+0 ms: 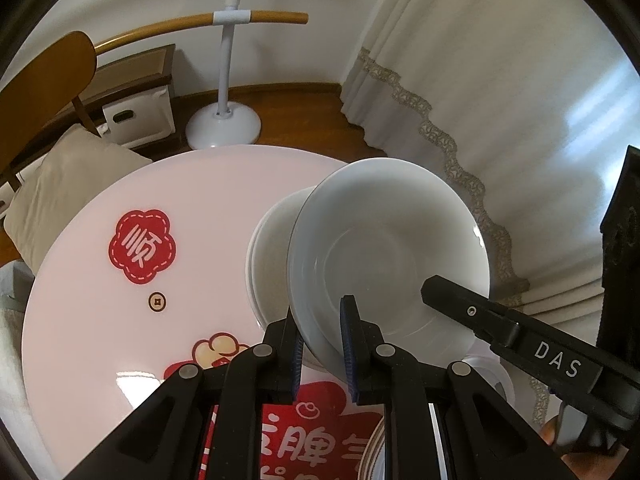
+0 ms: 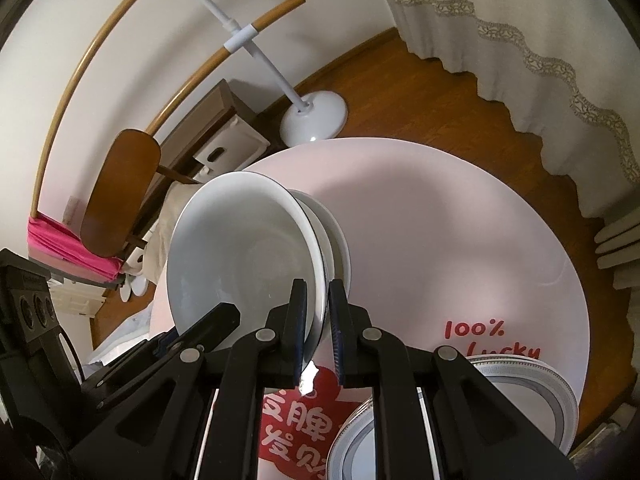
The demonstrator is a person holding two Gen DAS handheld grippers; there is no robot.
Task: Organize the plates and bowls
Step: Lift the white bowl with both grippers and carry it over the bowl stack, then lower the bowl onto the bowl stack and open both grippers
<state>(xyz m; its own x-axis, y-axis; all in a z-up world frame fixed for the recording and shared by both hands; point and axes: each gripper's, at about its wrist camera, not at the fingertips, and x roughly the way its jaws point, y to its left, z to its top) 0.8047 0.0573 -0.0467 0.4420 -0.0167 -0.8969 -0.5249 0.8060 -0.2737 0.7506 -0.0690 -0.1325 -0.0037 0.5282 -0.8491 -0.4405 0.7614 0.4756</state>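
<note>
A white bowl (image 1: pixel 384 252) is held tilted above the round pink table (image 1: pixel 120 320), with a second white bowl (image 1: pixel 272 240) nested behind it. My left gripper (image 1: pixel 322 344) is shut on the bowl's near rim. The right gripper's finger (image 1: pixel 480 316) reaches onto the bowl's other side. In the right wrist view the same white bowl (image 2: pixel 240 256) is tilted, and my right gripper (image 2: pixel 318 332) is shut on its rim, with the second bowl (image 2: pixel 336 236) behind it. The left gripper's finger (image 2: pixel 208 324) shows at the lower left.
Grey-patterned plates (image 2: pixel 552 400) lie stacked on the pink table (image 2: pixel 460 240) at the near right. A wooden chair (image 2: pixel 120 188), a white floor-stand base (image 2: pixel 314 118), a low cabinet (image 1: pixel 136 80) and curtains (image 1: pixel 500 80) surround the table.
</note>
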